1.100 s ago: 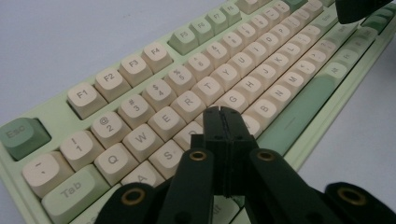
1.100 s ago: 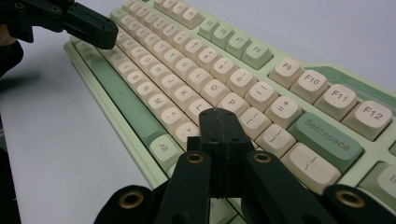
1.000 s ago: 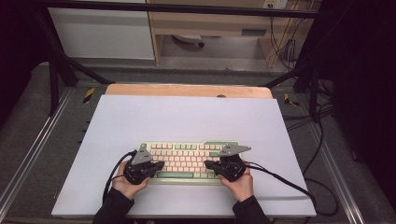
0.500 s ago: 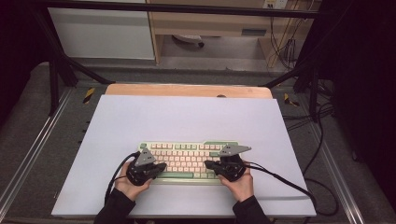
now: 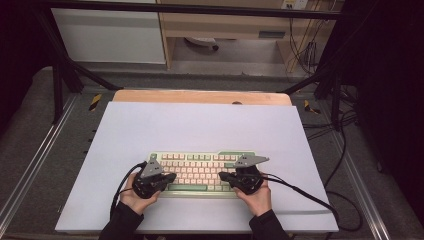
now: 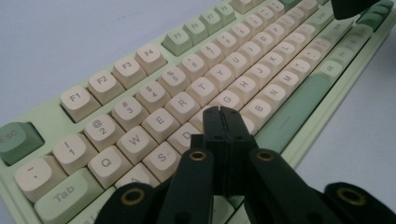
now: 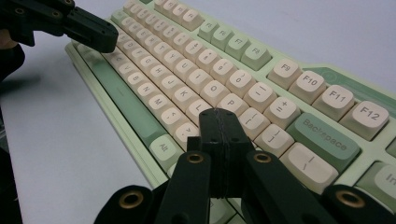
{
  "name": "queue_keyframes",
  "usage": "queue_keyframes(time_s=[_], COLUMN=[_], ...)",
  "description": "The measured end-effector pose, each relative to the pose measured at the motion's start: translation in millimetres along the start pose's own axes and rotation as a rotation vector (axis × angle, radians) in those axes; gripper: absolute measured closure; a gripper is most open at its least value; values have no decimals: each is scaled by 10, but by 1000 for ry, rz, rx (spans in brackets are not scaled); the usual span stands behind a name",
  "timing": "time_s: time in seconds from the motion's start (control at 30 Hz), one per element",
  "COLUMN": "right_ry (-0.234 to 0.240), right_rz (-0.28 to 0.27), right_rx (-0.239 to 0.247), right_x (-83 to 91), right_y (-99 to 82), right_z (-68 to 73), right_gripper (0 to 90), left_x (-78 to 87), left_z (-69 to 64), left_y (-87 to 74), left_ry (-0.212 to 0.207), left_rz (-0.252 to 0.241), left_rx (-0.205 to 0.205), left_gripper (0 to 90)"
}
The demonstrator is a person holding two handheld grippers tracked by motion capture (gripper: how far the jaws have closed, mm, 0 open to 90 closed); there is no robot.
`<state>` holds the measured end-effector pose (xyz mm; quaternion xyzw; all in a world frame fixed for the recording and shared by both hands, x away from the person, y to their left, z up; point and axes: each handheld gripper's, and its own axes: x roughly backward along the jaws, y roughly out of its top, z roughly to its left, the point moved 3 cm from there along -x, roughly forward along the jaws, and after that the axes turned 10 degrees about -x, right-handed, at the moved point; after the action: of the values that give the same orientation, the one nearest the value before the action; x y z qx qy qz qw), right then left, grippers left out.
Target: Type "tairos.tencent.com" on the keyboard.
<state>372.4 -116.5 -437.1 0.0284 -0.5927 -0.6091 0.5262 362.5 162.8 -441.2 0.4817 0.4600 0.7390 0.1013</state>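
A pale green keyboard [image 5: 200, 170] with cream keys lies near the front of the white table. My left gripper [image 5: 170, 177] hovers over its left end, jaws shut with nothing between them; in the left gripper view its tips [image 6: 221, 114] sit above the keyboard [image 6: 196, 88] near the D and F keys. My right gripper [image 5: 223, 176] is over the right end, also shut and empty; in the right gripper view its tips [image 7: 218, 116] sit above the keyboard [image 7: 210, 79] near the punctuation keys. The left gripper [image 7: 100, 35] shows far off there.
The white table top [image 5: 200, 125] has free room behind the keyboard. A wooden board edge [image 5: 200, 96] runs along the back. Cables [image 5: 310, 195] trail off to the right. Metal frame rails flank the table.
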Motion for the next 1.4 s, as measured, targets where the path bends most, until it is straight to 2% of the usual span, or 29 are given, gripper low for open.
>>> queue_keyframes(time_s=[0.43,1.0,1.4], right_ry=[-3,1,2], right_rz=[1,2,1], right_rx=[0,3,2], right_x=[4,5,6], right_y=[5,4,5], right_z=[-3,0,1], right_gripper=[900,900,900], left_x=[45,-118,-181], left_z=[120,237,244], left_y=[42,53,39], left_ry=[37,71,74], left_rz=[-10,12,24], left_rx=[30,64,60], left_gripper=[900,900,900])
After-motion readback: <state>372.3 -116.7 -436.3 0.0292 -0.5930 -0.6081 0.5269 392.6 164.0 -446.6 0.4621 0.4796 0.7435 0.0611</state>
